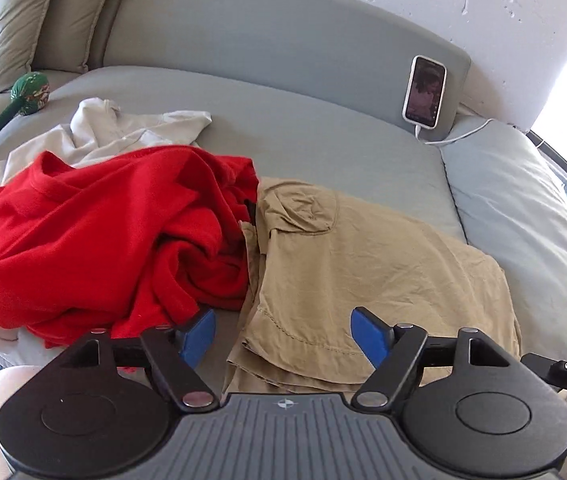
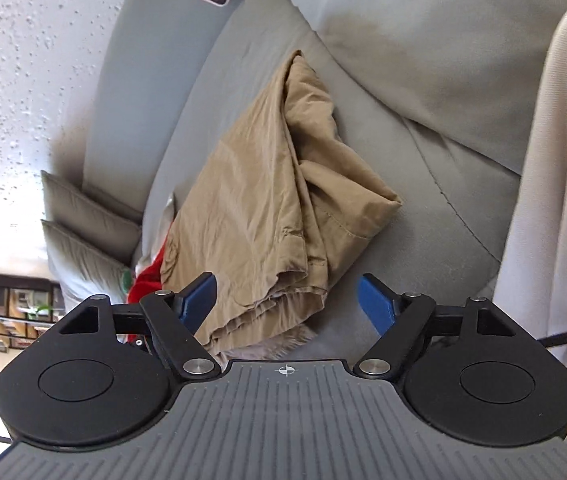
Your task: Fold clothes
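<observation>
Khaki garment (image 1: pixel 363 264) one, red (image 1: pixel 95 236) one, white (image 1: pixel 131 128) one; phone (image 1: pixel 424 90) one.

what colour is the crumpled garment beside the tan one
Bright red garment; clearest in the left wrist view.

We see tan trousers (image 1: pixel 363 264) folded flat on grey bedding, touching a crumpled red garment (image 1: pixel 95 240) heaped over white clothes (image 1: pixel 131 128).

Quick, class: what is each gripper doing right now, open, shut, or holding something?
Left gripper: open, holding nothing, above the tan garment.
Right gripper: open, holding nothing; tan garment's edge lies between its fingers, unpinched.
</observation>
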{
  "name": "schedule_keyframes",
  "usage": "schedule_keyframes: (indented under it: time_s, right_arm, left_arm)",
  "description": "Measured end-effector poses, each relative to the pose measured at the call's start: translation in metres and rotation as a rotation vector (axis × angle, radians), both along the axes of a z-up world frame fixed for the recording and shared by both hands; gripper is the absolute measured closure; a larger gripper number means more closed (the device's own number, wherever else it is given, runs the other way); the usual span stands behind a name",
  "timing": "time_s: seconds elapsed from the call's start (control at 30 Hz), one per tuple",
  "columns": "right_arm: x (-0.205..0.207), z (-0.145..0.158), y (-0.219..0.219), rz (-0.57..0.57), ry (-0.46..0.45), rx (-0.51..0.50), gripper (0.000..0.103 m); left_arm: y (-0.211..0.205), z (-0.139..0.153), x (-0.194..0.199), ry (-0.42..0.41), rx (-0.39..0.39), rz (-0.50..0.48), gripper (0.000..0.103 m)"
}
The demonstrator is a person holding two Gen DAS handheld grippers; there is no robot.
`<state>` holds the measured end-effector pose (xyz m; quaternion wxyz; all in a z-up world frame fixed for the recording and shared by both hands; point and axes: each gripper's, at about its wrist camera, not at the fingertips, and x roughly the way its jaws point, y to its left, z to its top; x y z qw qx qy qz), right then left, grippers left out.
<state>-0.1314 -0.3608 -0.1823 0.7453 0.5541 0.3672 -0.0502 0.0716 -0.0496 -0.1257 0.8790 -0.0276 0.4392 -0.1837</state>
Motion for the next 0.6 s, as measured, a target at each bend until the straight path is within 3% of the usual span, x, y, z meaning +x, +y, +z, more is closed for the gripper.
schedule_keyframes:
  time_s: [0.1, 0.33, 0.4, 0.5, 0.6]
  right_arm:
    - [0.014, -0.011, 0.004, -0.013, 0.001, -0.014, 0.038]
    - [0.027, -0.026, 0.005, -0.094, -0.042, 0.017, 0.042]
    - [0.04, -0.025, 0.001, -0.069, -0.02, -0.059, 0.078]
    - [0.051, -0.018, -0.001, 0.006, -0.001, -0.141, 0.084]
    - [0.063, 0.016, 0.013, 0.143, -0.019, -0.373, 0.087]
  left_arm:
    - [-0.007, -0.016, 0.006, 0.043, 0.023, -0.007, 0.045]
    - [-0.009, -0.025, 0.009, 0.086, 0.028, -0.003, 0.058]
    - [-0.01, -0.023, 0.009, 0.098, 0.028, -0.003, 0.061]
    - [-0.014, -0.02, 0.006, 0.098, 0.057, -0.034, 0.065]
    - [-0.016, -0.015, -0.001, 0.123, 0.071, -0.067, 0.072]
